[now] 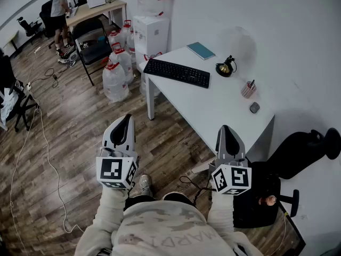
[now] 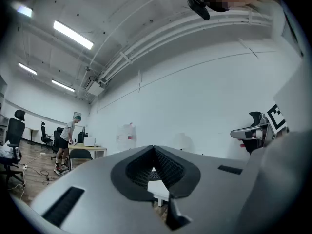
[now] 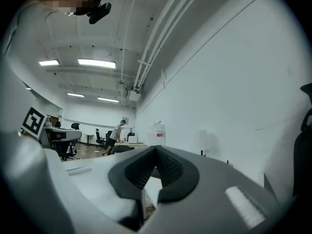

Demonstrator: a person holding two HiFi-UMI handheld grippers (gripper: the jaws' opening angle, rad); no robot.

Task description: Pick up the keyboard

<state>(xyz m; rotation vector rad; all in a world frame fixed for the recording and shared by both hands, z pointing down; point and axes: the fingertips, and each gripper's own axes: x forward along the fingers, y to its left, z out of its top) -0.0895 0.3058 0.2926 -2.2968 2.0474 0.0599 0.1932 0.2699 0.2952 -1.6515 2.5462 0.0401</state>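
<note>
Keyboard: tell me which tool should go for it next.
Probably right, narrowly. The right tool is at the near edge of the table, bare top ahead to the keyboard; the left tool is over floor. Both are shut.

The white rectangular table [image 1: 224, 116] is bare on the near side of the long black keyboard [image 1: 177, 72]; beyond the keyboard, a teal notebook [image 1: 201, 50] and a small black desk lamp [image 1: 226, 67] stand near.

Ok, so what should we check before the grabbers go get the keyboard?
1. Keyboard in sight: ok. The keyboard lies flat at the far end of the white table.
2. Nothing on top of it: ok.
3. Left gripper open: not ok. Its fingers are shut and empty.
4. Right gripper open: not ok. Its fingers are shut and empty.
5. Close enough: not ok. Both are well short of the keyboard.
</note>
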